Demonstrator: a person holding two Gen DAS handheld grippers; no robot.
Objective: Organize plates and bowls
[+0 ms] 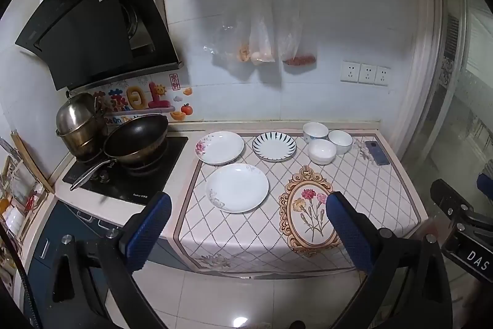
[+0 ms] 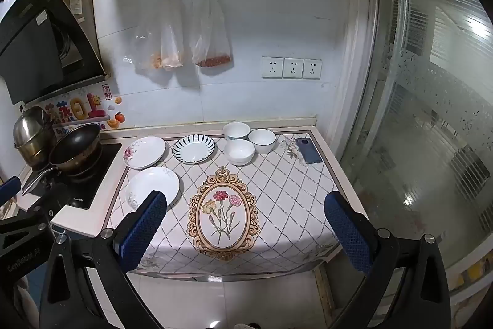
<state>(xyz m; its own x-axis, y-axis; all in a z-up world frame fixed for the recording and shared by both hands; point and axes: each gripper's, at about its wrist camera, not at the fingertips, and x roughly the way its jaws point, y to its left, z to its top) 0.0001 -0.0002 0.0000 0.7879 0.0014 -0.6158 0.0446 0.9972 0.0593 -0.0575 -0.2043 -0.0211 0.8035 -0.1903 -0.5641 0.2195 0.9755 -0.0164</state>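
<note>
— White china all over the tabletop (image 2: 308, 184), is it? Where does each piece sit?

— On the patterned cloth (image 1: 369, 190). Nearest the front edge lies a plain white plate (image 1: 237, 187) with a faint grey sprig on its rim. Behind it, toward the stove, a plate with a pink flower (image 1: 219, 147); just beside that, a plate with dark radiating stripes (image 1: 274, 146).

— Are the plates touching?

— The pink-flower plate and the front plate are very close, edge to edge; whether they meet I cannot tell. The striped one stands apart from both.

— And the bowls?

— Three white bowls in a tight cluster to the right of the striped plate: a back bowl (image 1: 315, 131) near the wall, a right bowl (image 1: 340, 141), and a front bowl (image 1: 322, 151). All upright, and they look to be touching one another.

— What else is up there?

— A dark phone (image 1: 377, 153) lies flat near the right rear corner. On the stove at the left stand a black wok (image 1: 136, 137) and a steel pot (image 1: 78, 122) with its lid on. Clear bags (image 2: 185, 33) hang from a rail on the wall.

— The tools?

— The left gripper (image 1: 246, 230) hangs in front of the tabletop, jaws wide, nothing between them. The right gripper (image 2: 246, 232) is likewise wide apart and bare, facing the flower medallion (image 2: 222, 210) on the cloth. Neither touches any dish.
</note>
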